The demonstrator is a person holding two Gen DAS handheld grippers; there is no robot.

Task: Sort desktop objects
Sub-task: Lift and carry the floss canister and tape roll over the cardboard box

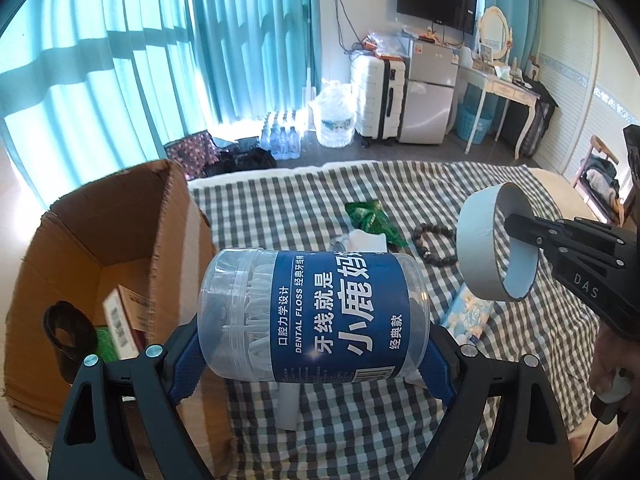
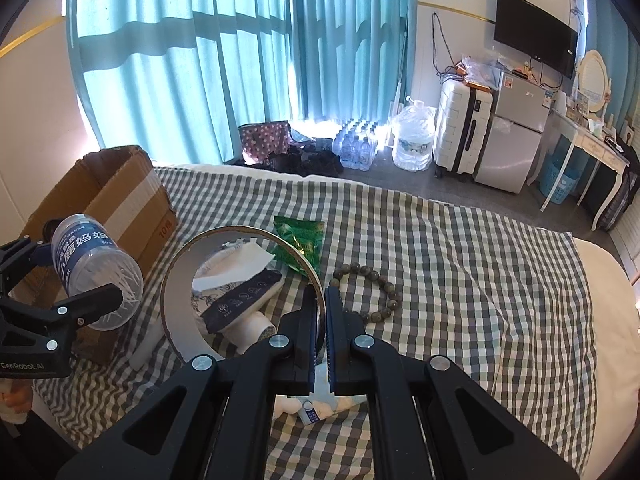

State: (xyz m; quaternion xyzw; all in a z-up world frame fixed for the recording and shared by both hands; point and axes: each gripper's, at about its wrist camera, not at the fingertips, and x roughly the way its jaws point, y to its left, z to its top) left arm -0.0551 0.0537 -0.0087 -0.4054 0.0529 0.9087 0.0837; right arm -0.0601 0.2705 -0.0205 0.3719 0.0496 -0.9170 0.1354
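Observation:
My left gripper (image 1: pixel 312 344) is shut on a clear dental floss jar (image 1: pixel 316 316) with a blue label, held sideways in the air next to the open cardboard box (image 1: pixel 120 248). The jar also shows in the right wrist view (image 2: pixel 96 272). My right gripper (image 2: pixel 323 300) is shut on the wall of a white tape roll (image 2: pixel 240 292), held above the checked bed cover. The roll also shows in the left wrist view (image 1: pixel 480 248). A bead bracelet (image 2: pixel 372 292), a green packet (image 2: pixel 300 244) and a tissue pack (image 2: pixel 236 300) lie on the cover.
The box holds a book (image 1: pixel 128 320) and a black ring-shaped item (image 1: pixel 64 332). A blue-patterned packet (image 1: pixel 468 316) and a white tube (image 1: pixel 288 404) lie on the cover. Beyond the bed stand water bottles (image 2: pixel 356 144), a suitcase (image 2: pixel 460 132) and a small fridge (image 2: pixel 516 132).

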